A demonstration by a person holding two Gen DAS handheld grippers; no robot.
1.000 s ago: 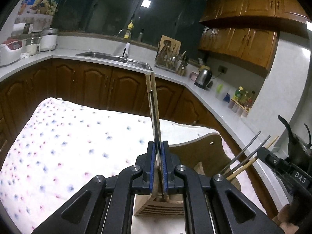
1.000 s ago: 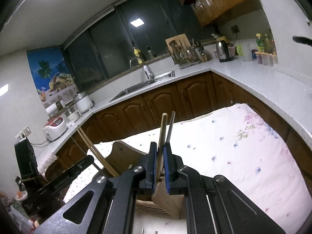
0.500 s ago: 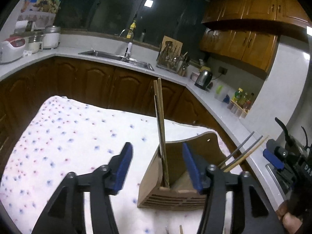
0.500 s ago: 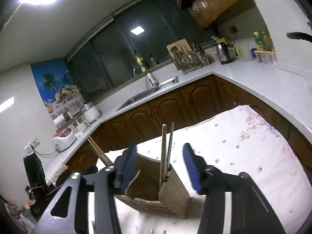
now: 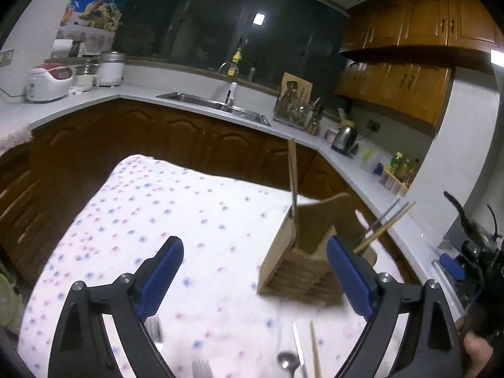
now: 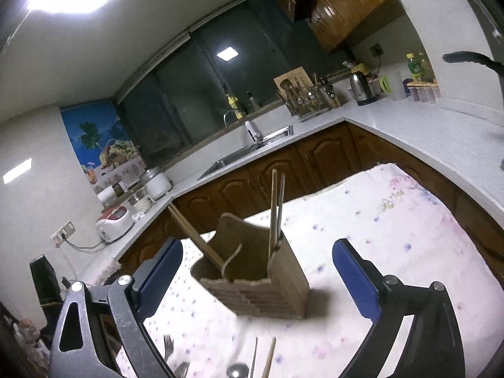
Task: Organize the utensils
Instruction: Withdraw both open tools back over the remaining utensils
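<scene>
A wooden utensil holder [image 5: 302,267] [image 6: 261,283] stands on the flowered tablecloth [image 5: 163,214]. One pair of chopsticks [image 5: 293,182] stands upright in its left compartment, and another pair [image 6: 275,208] stands in the right one. My left gripper [image 5: 253,245] is back from the holder, its jaws opening with nothing between them. My right gripper [image 6: 260,245] is the same, jaws opening and empty. A spoon [image 5: 285,359], loose chopsticks [image 5: 315,343] and forks [image 6: 168,346] lie on the cloth near the fingers.
White counters wrap around the table, with a sink [image 5: 214,104], a kettle [image 5: 345,137], a dish rack [image 6: 308,97] and rice cookers [image 5: 50,82]. A hand [image 5: 475,343] holds the other gripper at the right edge of the left wrist view.
Both grippers let go of their chopstick pairs, opened wide and drew back from the holder. The chopsticks now stand free in its compartments.
</scene>
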